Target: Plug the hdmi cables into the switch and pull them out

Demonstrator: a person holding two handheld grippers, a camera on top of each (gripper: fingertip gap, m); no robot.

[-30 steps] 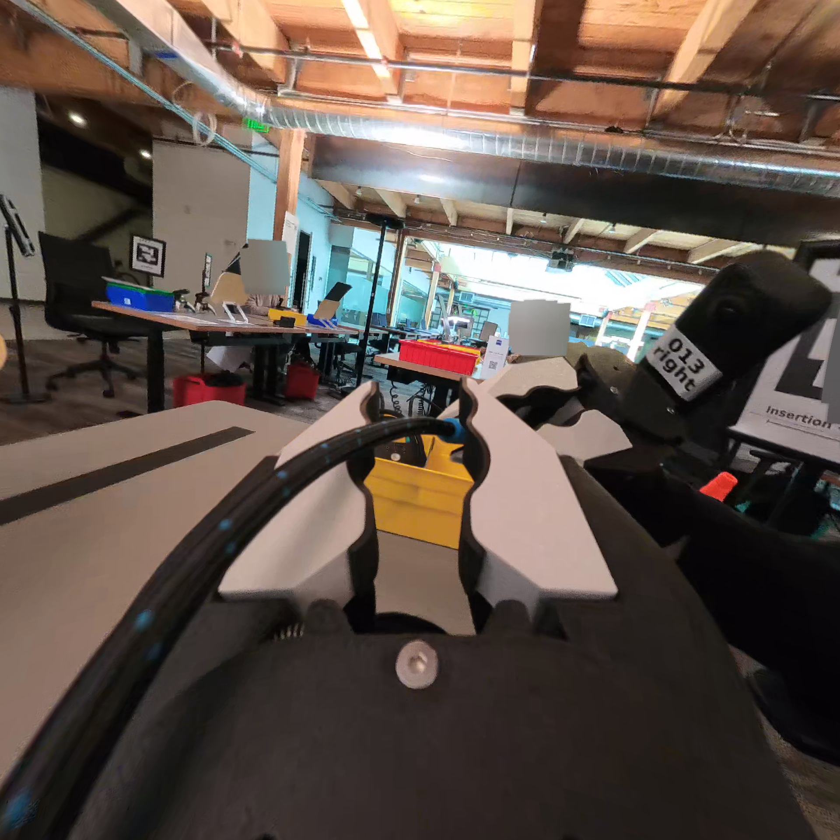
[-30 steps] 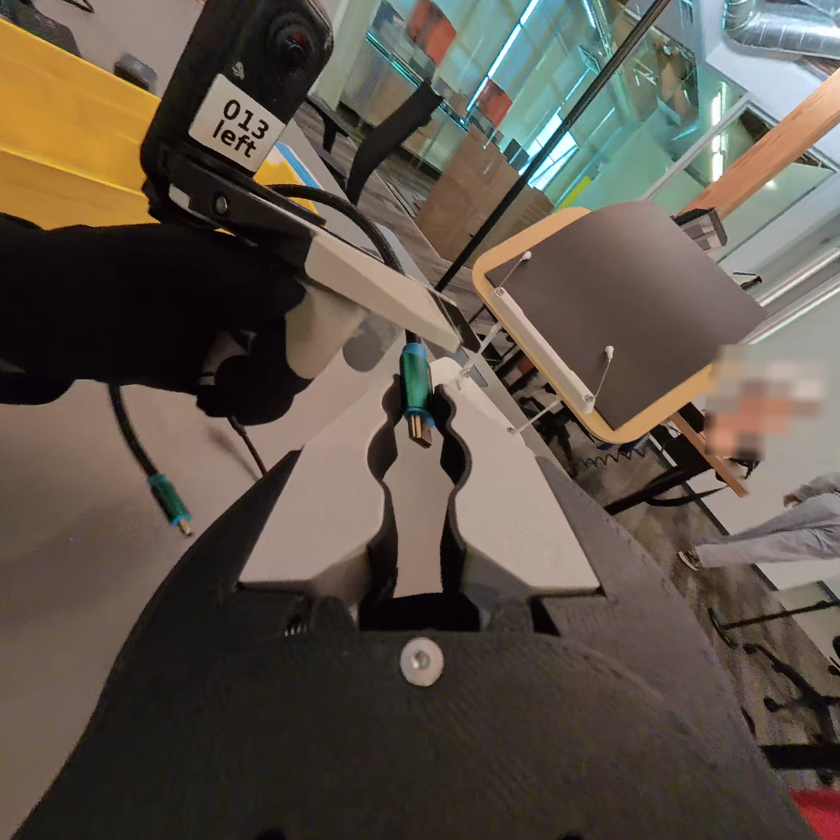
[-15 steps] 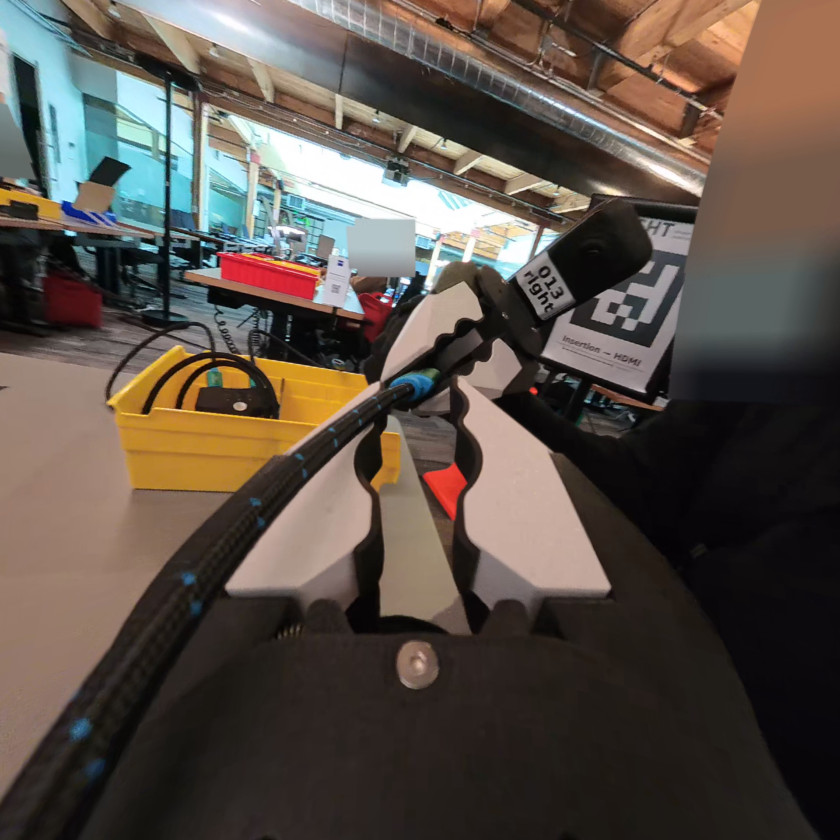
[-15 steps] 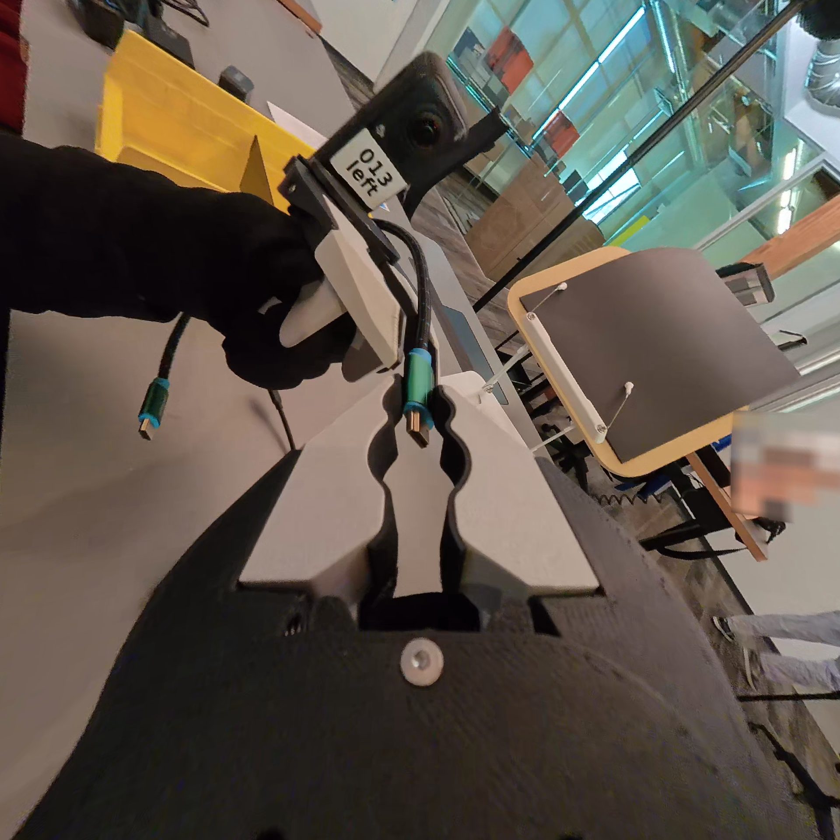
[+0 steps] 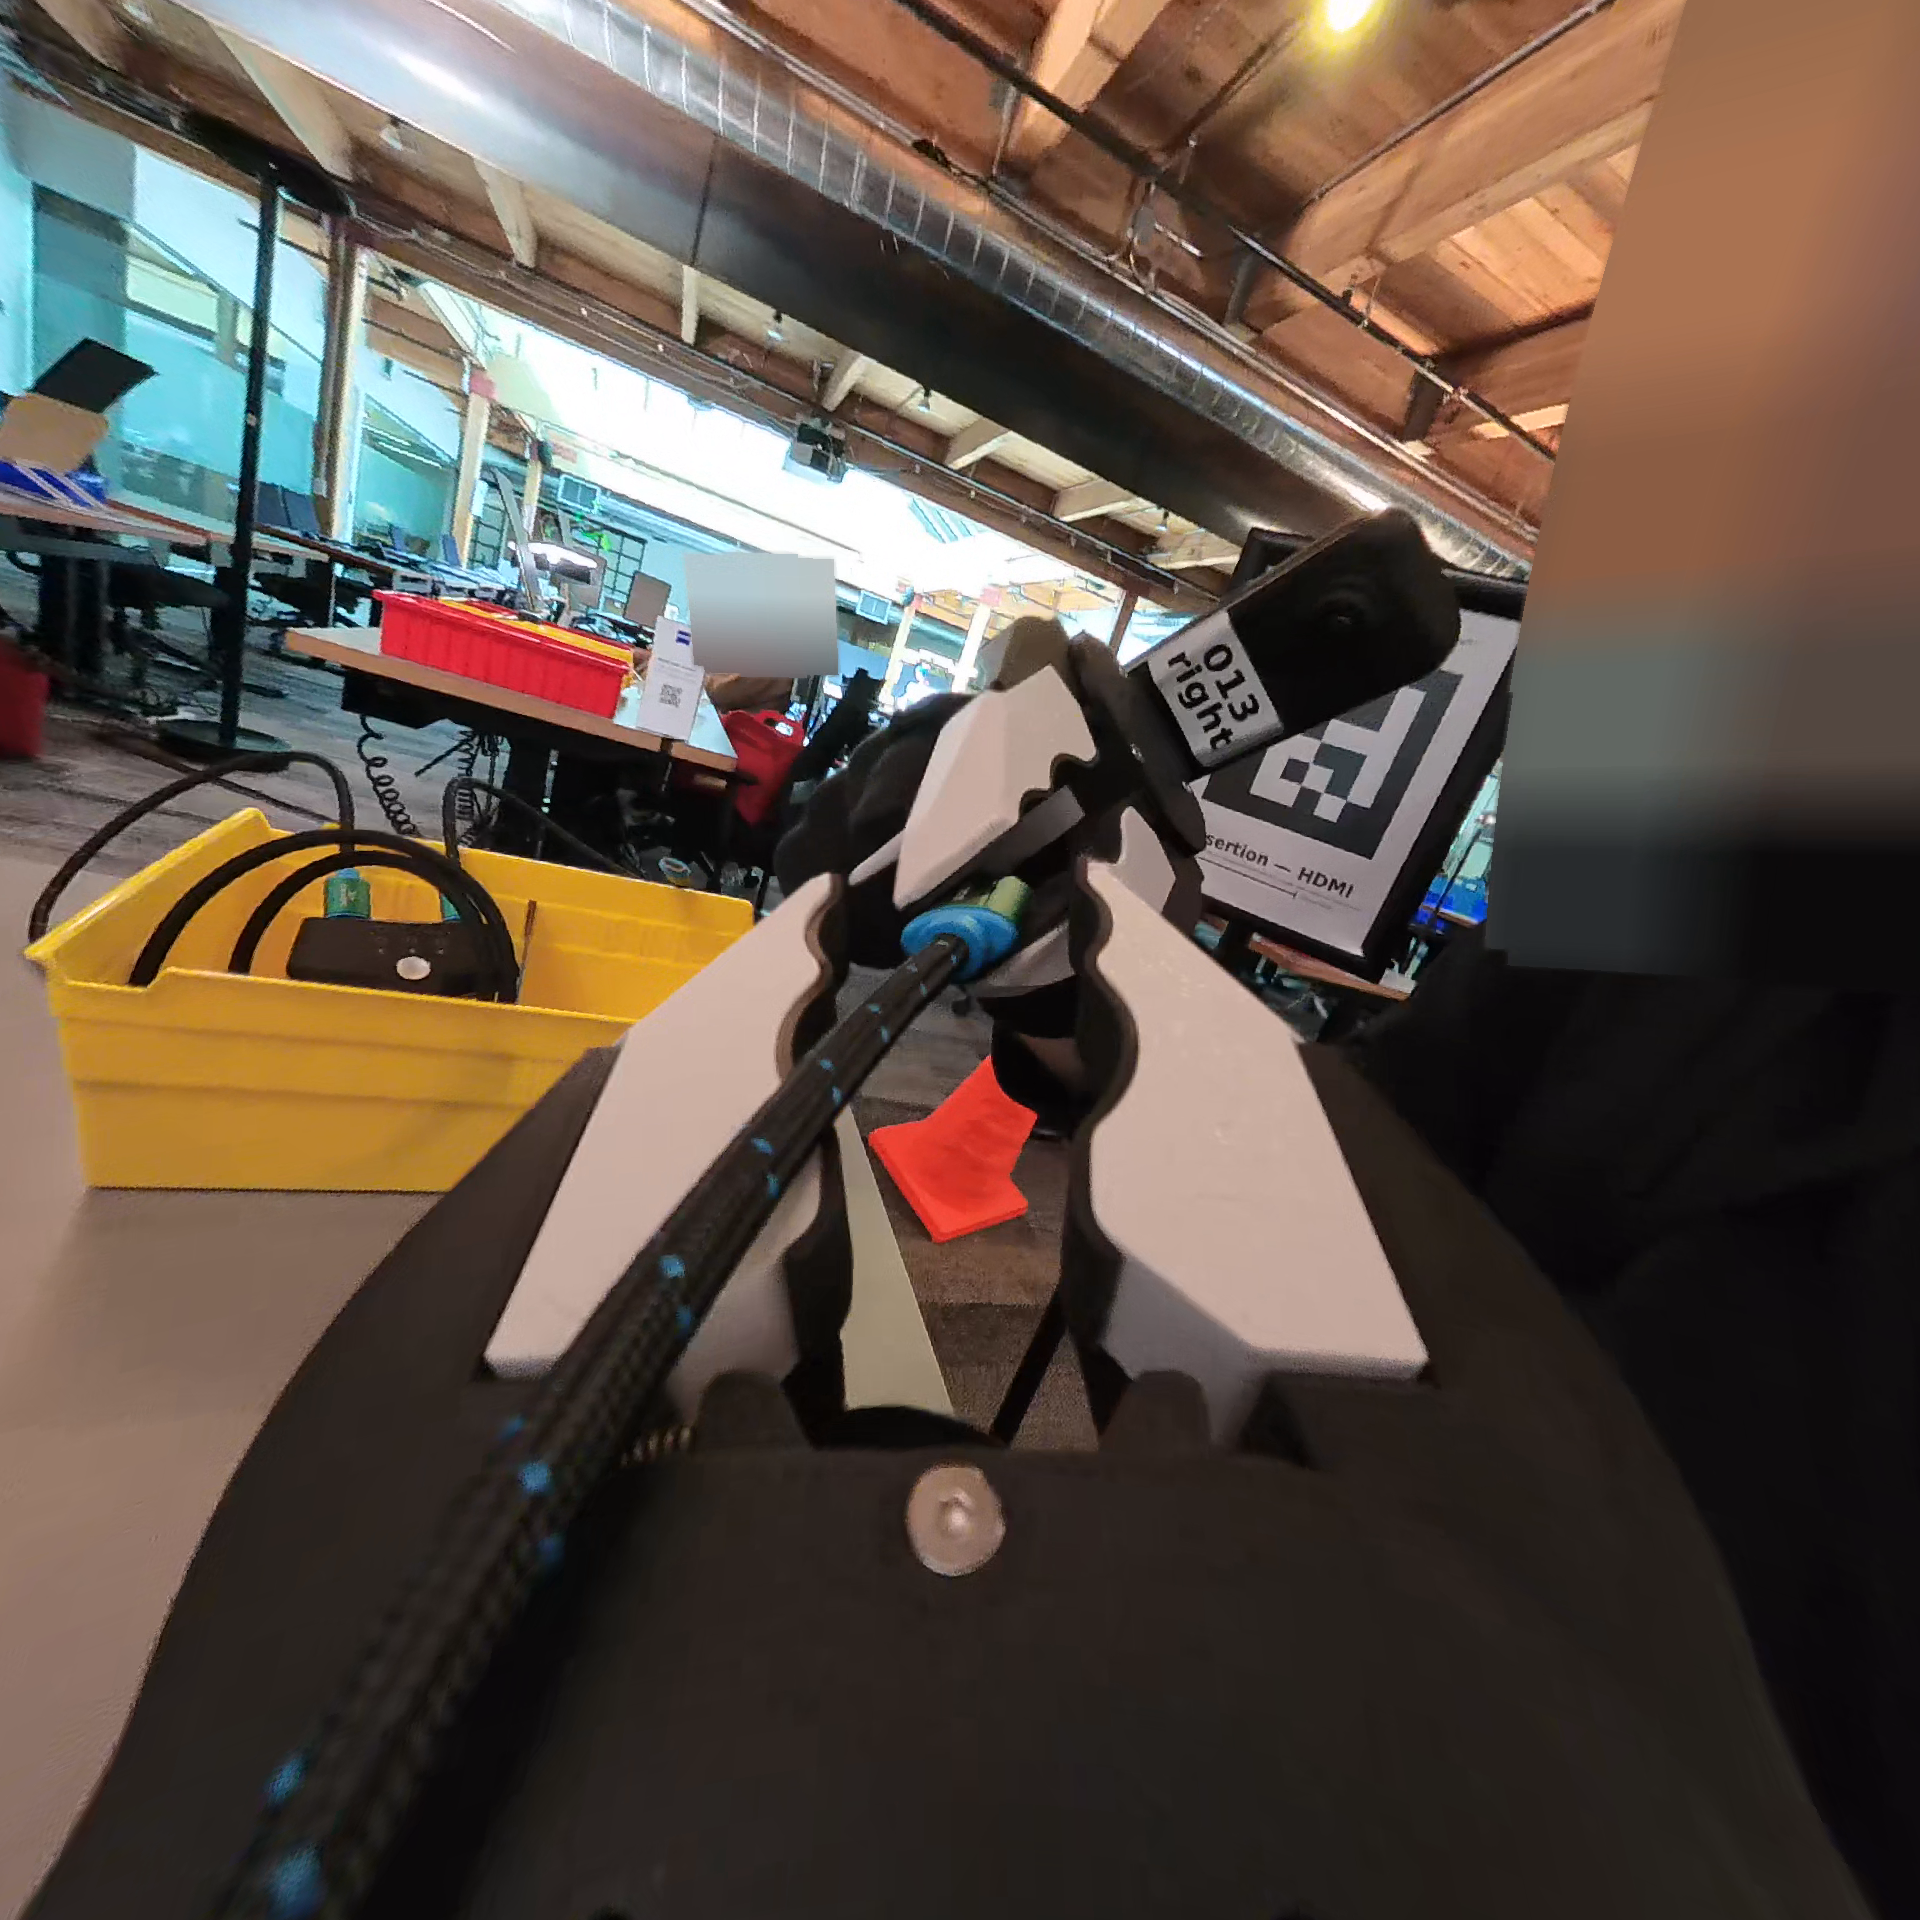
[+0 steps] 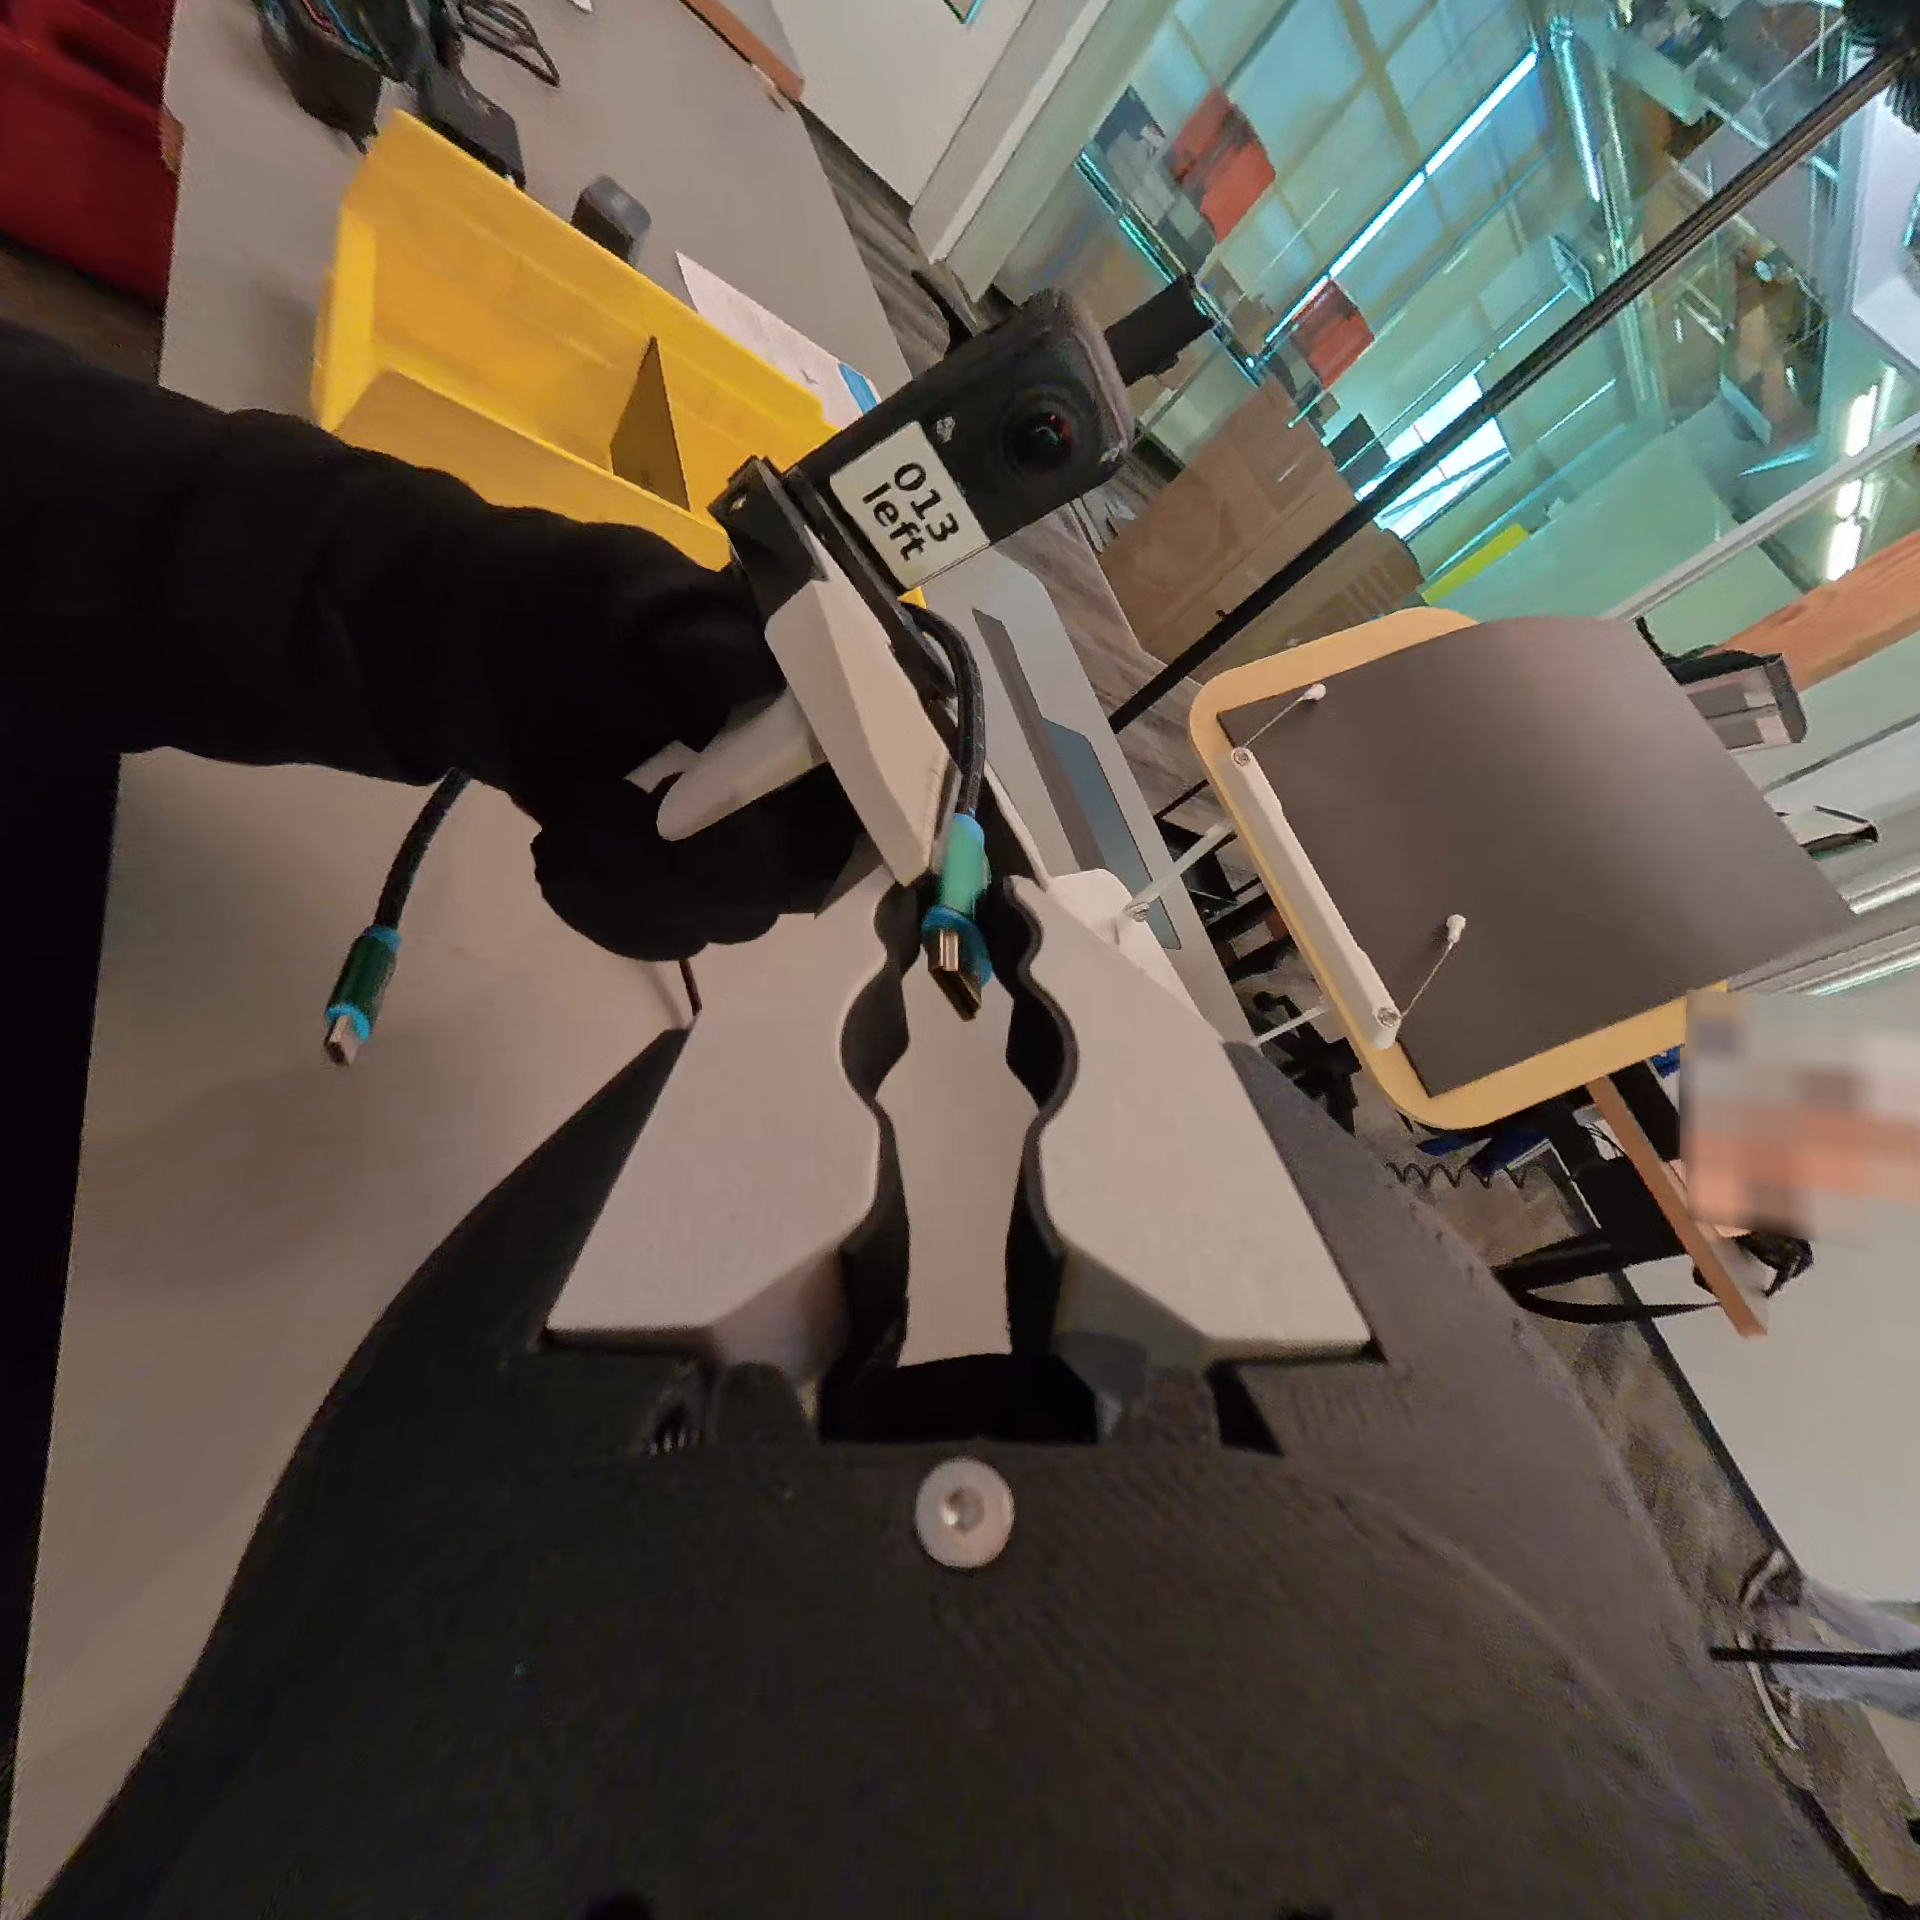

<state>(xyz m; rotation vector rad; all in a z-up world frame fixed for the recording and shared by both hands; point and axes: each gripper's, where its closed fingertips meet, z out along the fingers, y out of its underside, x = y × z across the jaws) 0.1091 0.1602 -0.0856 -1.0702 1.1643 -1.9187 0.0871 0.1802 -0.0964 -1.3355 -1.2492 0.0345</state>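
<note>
A black braided HDMI cable (image 5: 748, 1174) runs up over my left gripper (image 5: 956, 904), whose jaws stand apart around it without clamping. Its green plug (image 5: 982, 909) sits at their tips, pinched by my right gripper (image 5: 1003, 862), which meets it head-on. In the right wrist view the same plug (image 6: 958, 883) is between the tips of my right gripper (image 6: 956, 899), metal end towards the camera, with the left gripper (image 6: 914, 862) just above it. The cable's other green plug (image 6: 358, 987) hangs free over the table. The black switch (image 5: 379, 951) lies in a yellow bin (image 5: 312, 1049) with cables plugged in.
The yellow bin (image 6: 499, 312) stands on the grey table (image 6: 260, 1195) near its far edge. An orange cone (image 5: 961, 1158) stands on the floor beyond the table. A dark board on a stand (image 6: 1538, 883) is to the right. A marker sign (image 5: 1340, 790) stands behind the right gripper. My left and right fingertips are right by each other.
My left gripper's jaws have widened around the cable. The right gripper has stayed on the green plug. Both have swung so the yellow bin and switch came into view.
</note>
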